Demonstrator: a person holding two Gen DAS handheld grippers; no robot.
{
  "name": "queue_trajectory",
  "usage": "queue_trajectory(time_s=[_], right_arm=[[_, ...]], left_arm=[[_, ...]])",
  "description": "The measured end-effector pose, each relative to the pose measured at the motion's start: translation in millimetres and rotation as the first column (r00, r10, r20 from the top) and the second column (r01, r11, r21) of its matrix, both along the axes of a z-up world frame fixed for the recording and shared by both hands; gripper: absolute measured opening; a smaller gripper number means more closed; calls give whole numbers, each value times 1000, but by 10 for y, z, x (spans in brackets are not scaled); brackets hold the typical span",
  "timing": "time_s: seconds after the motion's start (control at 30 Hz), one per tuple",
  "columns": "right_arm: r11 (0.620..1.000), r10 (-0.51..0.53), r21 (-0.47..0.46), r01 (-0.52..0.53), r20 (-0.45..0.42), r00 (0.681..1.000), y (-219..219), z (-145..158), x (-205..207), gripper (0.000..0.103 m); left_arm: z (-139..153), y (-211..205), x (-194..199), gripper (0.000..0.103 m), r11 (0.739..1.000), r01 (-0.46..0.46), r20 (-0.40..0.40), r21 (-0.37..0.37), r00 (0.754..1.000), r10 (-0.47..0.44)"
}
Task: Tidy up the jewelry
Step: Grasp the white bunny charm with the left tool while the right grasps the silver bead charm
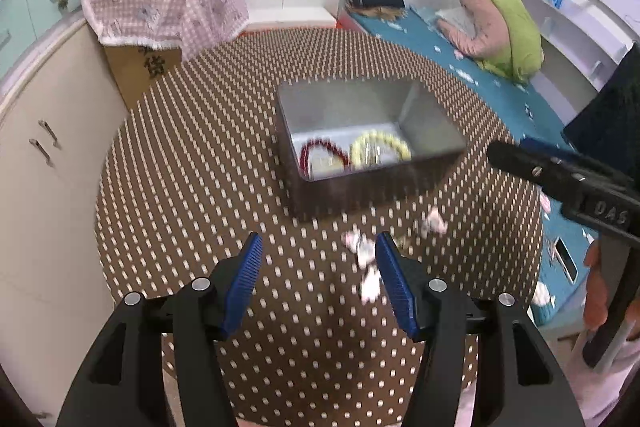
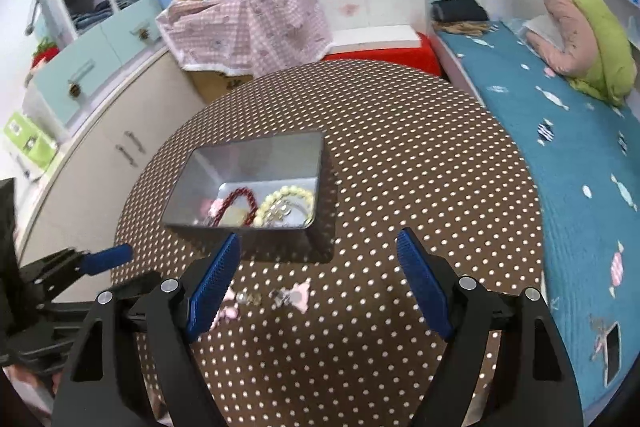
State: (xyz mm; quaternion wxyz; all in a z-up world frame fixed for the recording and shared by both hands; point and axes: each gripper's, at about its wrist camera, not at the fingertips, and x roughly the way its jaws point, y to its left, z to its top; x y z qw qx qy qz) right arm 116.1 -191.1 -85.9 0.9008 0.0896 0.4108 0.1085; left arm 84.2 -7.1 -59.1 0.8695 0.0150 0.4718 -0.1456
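Note:
A grey metal tin point(image 1: 434, 131) point(image 2: 208, 167) stands on the round brown polka-dot table point(image 1: 200, 167) point(image 2: 400, 147). Inside lie a red bead bracelet point(image 1: 310, 149) point(image 2: 240, 195) and a pale yellow bead bracelet point(image 1: 380, 143) point(image 2: 286, 195). Pink and clear jewelry pieces point(image 1: 366, 259) point(image 2: 298, 295) lie on the cloth in front of the tin. My left gripper point(image 1: 318, 259) is open just above the table, the pink pieces by its right finger. My right gripper point(image 2: 318, 267) is open and empty above the loose pieces. It also shows in the left wrist view point(image 1: 560, 175).
A bed with a blue cover point(image 2: 580, 167) runs along the right, with a pink and green pillow point(image 2: 588, 39) and a phone point(image 2: 612, 351). A cardboard box under pink checked cloth point(image 1: 168, 7) and a cream cabinet point(image 1: 52, 147) stand left of the table.

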Motion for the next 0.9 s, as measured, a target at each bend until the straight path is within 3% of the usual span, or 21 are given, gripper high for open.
queue_trajectory(time_s=[0.27,0.47,0.53,0.7,0.83,0.9], right_arm=[[1000,15,2,-15,-61,998,60,-242,-70,78],[999,24,-39,-27,-67,997,161,-344,-111,77],[998,38,-52,-41,-58,998,197,-336,-138,77],[995,76,-63,-79,-45,996,276,-312,-176,77],[986,148,-70,-150,-33,988,417,-290,-222,77],[979,190,-70,-192,-24,981,502,-283,-238,75]], left_arm=[[-311,-168,-35,56,999,27,-99,18,995,-25],[-389,-368,-25,54,997,70,-97,36,993,-66],[-419,-432,-30,49,996,86,-102,37,991,-82],[-479,-543,-48,17,991,74,-76,111,995,-65],[-457,-462,-12,14,997,55,-97,58,994,-49],[-449,-401,11,14,997,31,-92,67,995,-25]])
